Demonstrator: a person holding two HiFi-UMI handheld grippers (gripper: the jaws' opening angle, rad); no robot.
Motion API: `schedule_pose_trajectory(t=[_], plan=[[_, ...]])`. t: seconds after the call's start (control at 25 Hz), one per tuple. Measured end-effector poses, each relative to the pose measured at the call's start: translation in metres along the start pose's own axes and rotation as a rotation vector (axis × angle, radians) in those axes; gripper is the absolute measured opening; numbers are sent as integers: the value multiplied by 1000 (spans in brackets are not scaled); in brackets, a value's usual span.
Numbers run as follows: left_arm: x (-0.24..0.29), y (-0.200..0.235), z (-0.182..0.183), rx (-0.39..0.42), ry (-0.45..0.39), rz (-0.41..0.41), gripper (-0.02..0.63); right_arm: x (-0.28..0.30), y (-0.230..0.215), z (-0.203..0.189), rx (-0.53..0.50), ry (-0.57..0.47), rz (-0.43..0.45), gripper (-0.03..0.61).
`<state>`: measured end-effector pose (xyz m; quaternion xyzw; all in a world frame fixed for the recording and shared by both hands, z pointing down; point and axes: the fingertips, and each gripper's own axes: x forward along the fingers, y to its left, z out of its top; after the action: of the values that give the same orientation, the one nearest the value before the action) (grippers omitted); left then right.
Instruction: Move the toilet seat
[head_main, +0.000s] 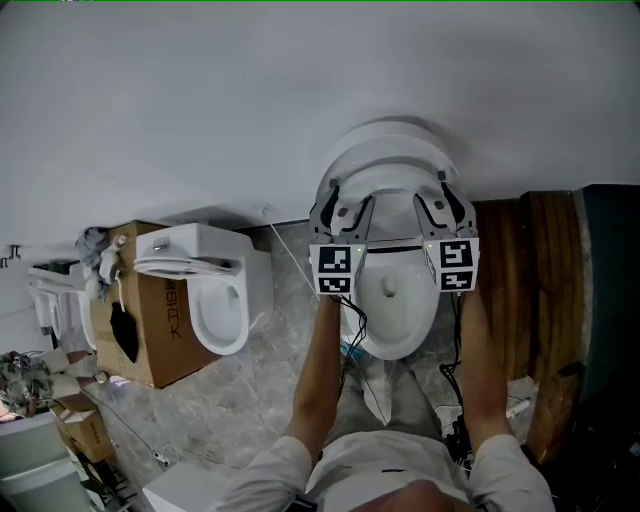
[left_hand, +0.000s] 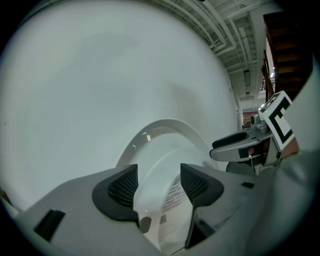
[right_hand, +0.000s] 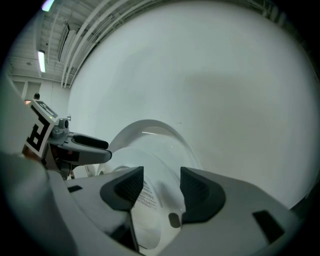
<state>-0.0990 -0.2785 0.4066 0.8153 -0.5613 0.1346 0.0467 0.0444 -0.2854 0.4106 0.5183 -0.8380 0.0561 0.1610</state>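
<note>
The white toilet (head_main: 395, 300) stands against the wall with its lid (head_main: 390, 145) upright. The toilet seat (head_main: 392, 180) is lifted off the bowl, just in front of the lid. My left gripper (head_main: 343, 205) is shut on the seat's left side and my right gripper (head_main: 440, 200) on its right side. In the left gripper view, the seat's rim (left_hand: 165, 200), with a printed label, fills the gap of the left gripper (left_hand: 157, 182); the right gripper's finger (left_hand: 235, 142) shows beyond. In the right gripper view, the seat (right_hand: 155, 200) sits between the jaws of the right gripper (right_hand: 161, 187).
A second toilet (head_main: 215, 290) sits at the left on a cardboard box (head_main: 150, 320). A dark wooden panel (head_main: 525, 300) stands close on the right. Cables (head_main: 355, 345) lie on the grey floor by the bowl. Clutter fills the lower left corner (head_main: 40, 390).
</note>
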Motion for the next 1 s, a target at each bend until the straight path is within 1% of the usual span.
schedule_pose_trajectory(t=[0.36,0.56,0.76,1.0], plan=[[-59,-29,29,8,-76,-85,270,-66,30,32,-10,-76,9,249],[-103,-40,44,3,-99,-108,270,-111,50,42,14,-86,-8,249],[-145,-44,53,13,-106,-125,268,-151,71,50,30,-89,-23,247],[-195,-40,68,9,-133,-158,268,-193,100,68,12,-100,-60,242]])
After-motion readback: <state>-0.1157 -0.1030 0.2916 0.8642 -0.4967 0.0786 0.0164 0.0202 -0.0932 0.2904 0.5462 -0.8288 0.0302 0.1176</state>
